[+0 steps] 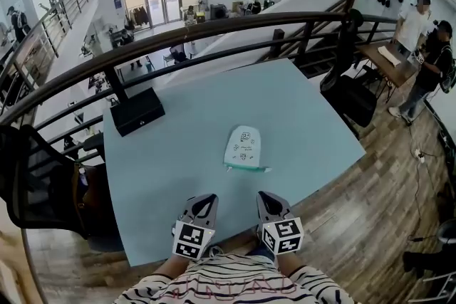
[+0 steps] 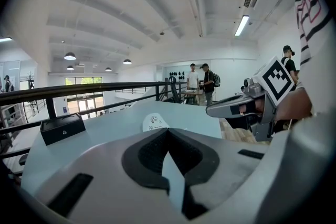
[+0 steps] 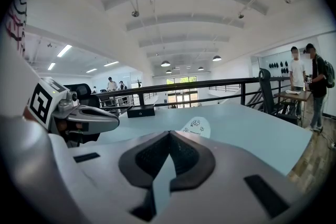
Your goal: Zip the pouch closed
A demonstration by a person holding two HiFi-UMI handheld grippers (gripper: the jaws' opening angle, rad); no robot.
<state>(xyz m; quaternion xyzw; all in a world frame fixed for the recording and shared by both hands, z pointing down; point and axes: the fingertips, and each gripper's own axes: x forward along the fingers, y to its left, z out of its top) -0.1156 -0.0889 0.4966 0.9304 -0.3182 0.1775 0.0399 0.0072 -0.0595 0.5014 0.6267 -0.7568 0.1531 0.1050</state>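
A pale blue table (image 1: 306, 117) stretches away ahead of both grippers, which sit low over its near edge. Beyond the table's far edge, well ahead of the grippers, a dark railing (image 1: 214, 28) curves across an open hall below. A black office chair (image 1: 35, 181) stands off to the left of the left gripper, beside the table. Far off to the right of the right gripper, two people (image 1: 424, 46) stand at a wooden desk (image 1: 388, 60).

A black box (image 1: 137, 111) lies on the table ahead and to the left of the left gripper, near the far left corner; it also shows in the left gripper view (image 2: 62, 128) and the right gripper view (image 3: 140, 110).

The left gripper (image 1: 206, 198) and the right gripper (image 1: 266, 197) point forward side by side, apart from each other. Each has its jaws brought fully together with nothing between them, as its own view shows for the left (image 2: 168, 131) and the right (image 3: 169, 134).

The pouch (image 1: 243, 147) lies flat on the table ahead of the grippers, about midway between their lines and clear of both. It is white with small dark printed figures, rounded at its far end, with a teal strip along the edge nearest the grippers. In the left gripper view the pouch (image 2: 154, 122) sits just past the jaw tips and slightly left; in the right gripper view the pouch (image 3: 197, 126) sits slightly right of them.
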